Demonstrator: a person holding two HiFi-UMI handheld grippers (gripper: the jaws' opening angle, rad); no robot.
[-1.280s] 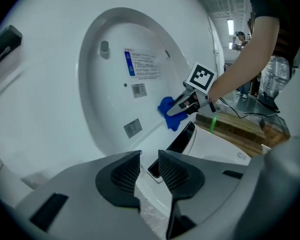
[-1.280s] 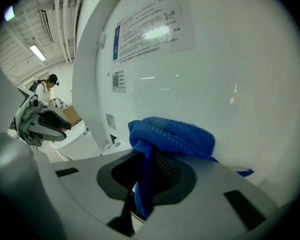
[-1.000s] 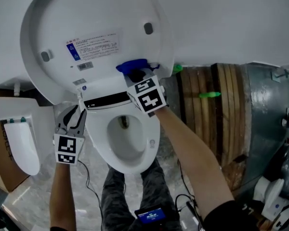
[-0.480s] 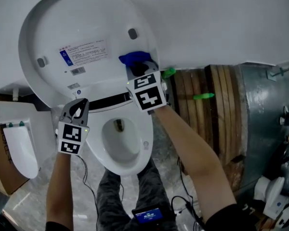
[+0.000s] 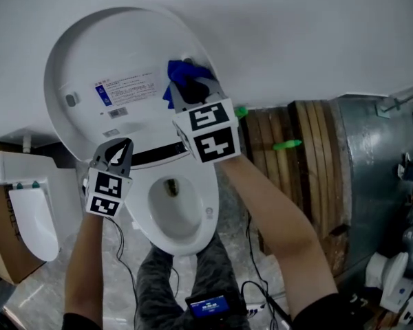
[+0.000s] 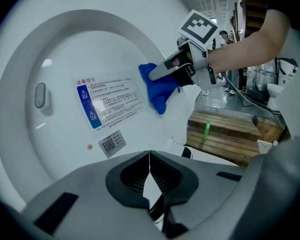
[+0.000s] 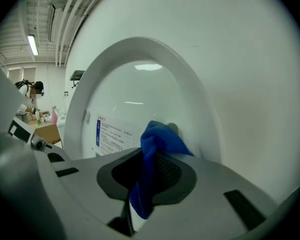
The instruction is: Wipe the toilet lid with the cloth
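The white toilet lid [image 5: 103,60] stands raised against the wall, its inner face with a printed label [image 5: 127,89] toward me. My right gripper [image 5: 187,82] is shut on a blue cloth [image 5: 181,78] and presses it against the lid's right side, near the upper rim. The cloth [image 7: 152,156] hangs folded between the right jaws; from the left gripper view the cloth [image 6: 157,86] shows beside the label [image 6: 110,104]. My left gripper [image 5: 120,148] is shut with nothing in it, low by the lid's hinge, its jaw tips [image 6: 150,156] together.
Below the lid sits the open toilet bowl [image 5: 175,205] with its seat. A white urinal-like fixture [image 5: 27,218] stands at the left, stacked wooden boards [image 5: 296,163] and a grey metal drum [image 5: 378,157] at the right. Cables trail on the floor by my legs.
The right gripper has carried the blue cloth up the lid's right side, from near the hinge to near the upper rim. The left gripper has shut and risen a little.
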